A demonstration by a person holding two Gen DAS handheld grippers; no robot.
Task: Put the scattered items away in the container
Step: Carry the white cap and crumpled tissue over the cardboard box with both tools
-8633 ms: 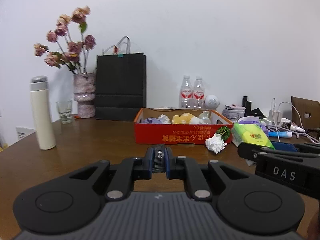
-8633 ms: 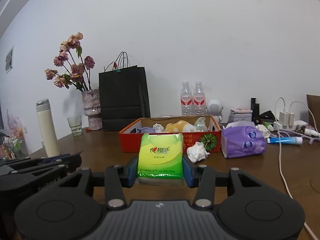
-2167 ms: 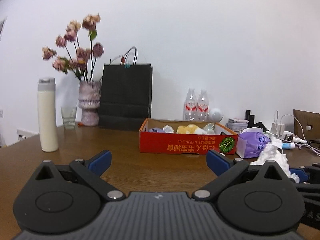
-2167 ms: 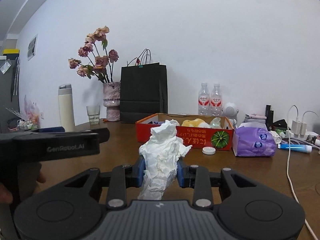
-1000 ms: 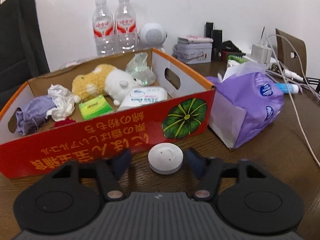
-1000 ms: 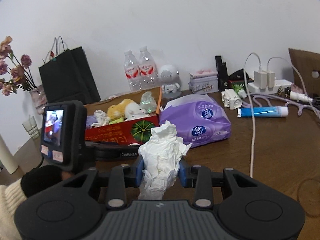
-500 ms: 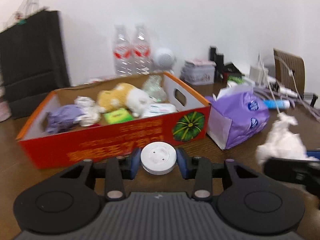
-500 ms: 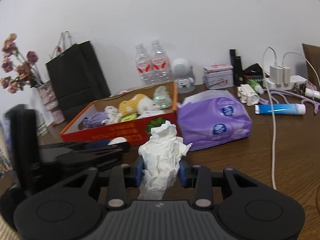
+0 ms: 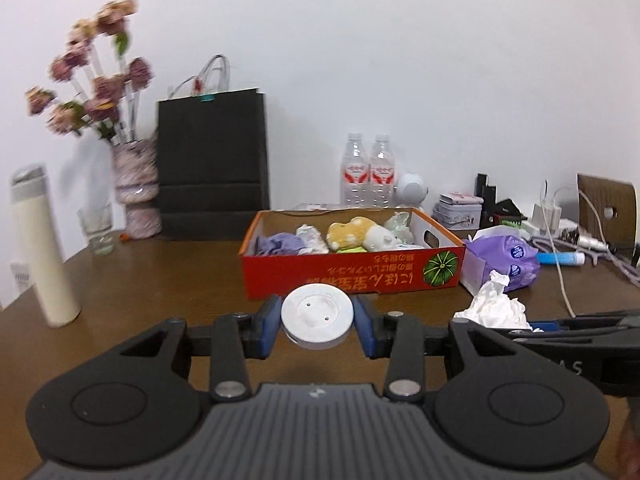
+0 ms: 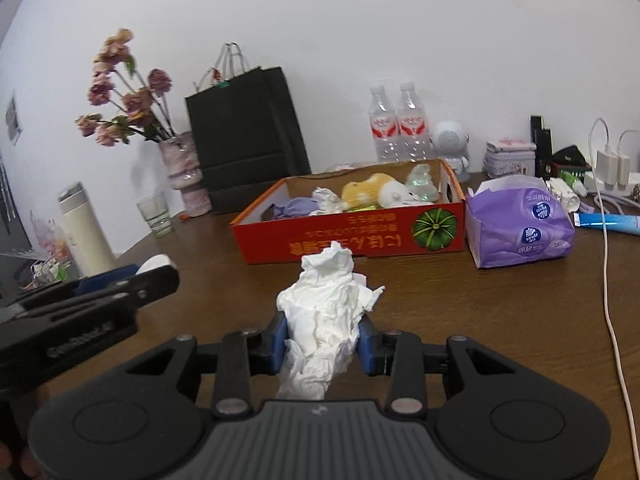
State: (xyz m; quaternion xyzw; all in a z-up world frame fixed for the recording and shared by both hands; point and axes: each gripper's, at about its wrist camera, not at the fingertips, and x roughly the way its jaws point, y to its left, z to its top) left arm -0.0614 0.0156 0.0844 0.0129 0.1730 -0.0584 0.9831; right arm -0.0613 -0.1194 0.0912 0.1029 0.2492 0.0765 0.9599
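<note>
I am carrying a white disc [image 9: 317, 315] in the left hand-held gripper [image 9: 317, 322] and crumpled tissue [image 10: 325, 316] in the right hand-held gripper [image 10: 324, 338] toward the far red box [image 10: 352, 240]; loosely pinched tissue could slip out.

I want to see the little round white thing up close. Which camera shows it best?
The left wrist view: the round white disc sits front and centre, face-on, pinched between the left gripper's blue pads. The right wrist view shows only a white sliver of it at the left gripper's tip.
</note>
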